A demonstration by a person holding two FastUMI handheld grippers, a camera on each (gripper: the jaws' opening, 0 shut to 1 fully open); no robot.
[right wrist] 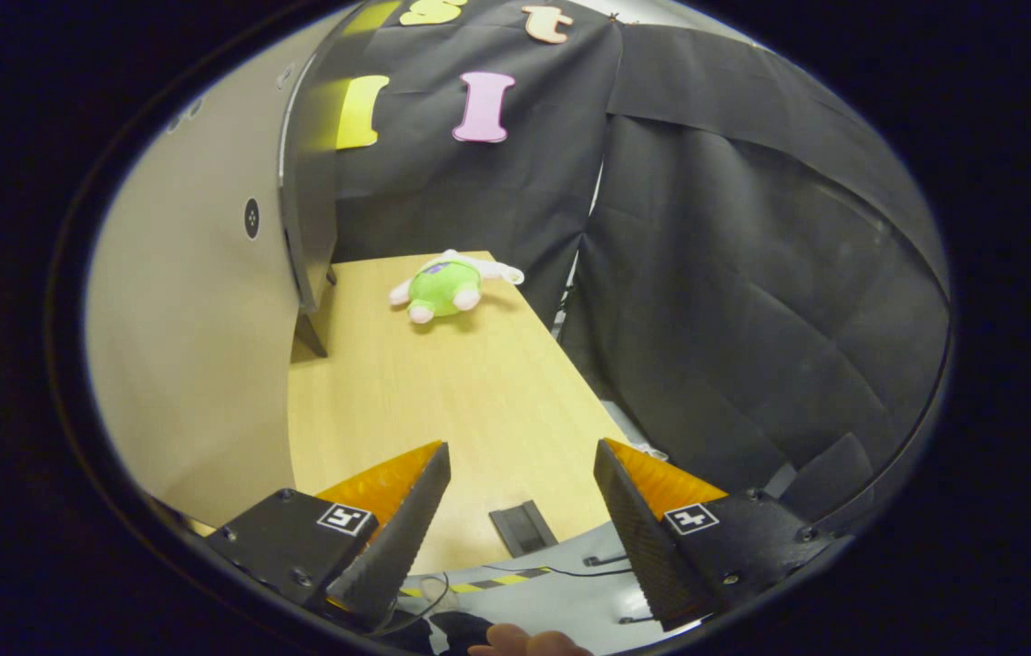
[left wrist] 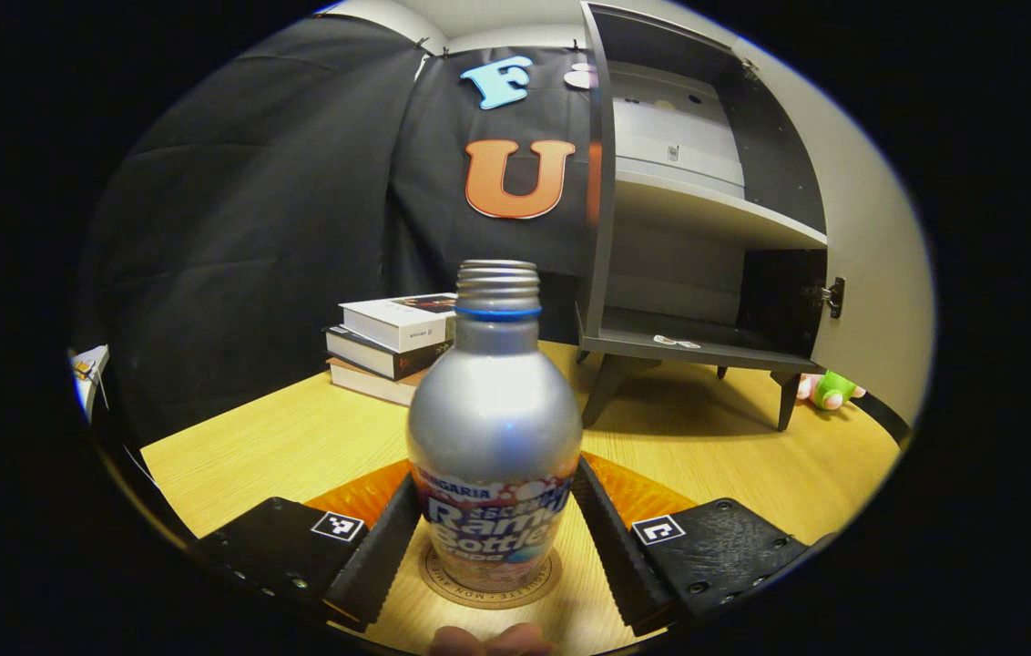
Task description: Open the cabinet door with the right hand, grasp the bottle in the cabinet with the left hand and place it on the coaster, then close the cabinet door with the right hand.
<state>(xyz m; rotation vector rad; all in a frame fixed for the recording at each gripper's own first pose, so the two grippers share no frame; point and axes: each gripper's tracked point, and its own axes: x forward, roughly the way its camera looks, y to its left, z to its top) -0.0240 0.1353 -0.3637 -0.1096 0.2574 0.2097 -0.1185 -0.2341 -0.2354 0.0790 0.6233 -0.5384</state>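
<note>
A silver bottle (left wrist: 493,410) with a threaded neck, a blue ring and a printed label stands upright on a round coaster (left wrist: 490,588) on the wooden table. My left gripper (left wrist: 495,483) is shut on it, both fingers pressed against its lower sides. Behind the bottle, the dark grey cabinet (left wrist: 707,219) stands with its door (left wrist: 871,246) swung open to the right and its shelves bare. In the right gripper view, my right gripper (right wrist: 520,456) is open and holds nothing, near the table's front edge. The pale face of the open door (right wrist: 197,346) is close on its left.
A stack of books (left wrist: 388,342) lies on the table left of the cabinet. A green plush toy (right wrist: 444,287) lies on the table beyond the door, also seen as the plush toy (left wrist: 830,389) past the cabinet's legs. A small dark object (right wrist: 525,527) lies on the floor past the table's edge.
</note>
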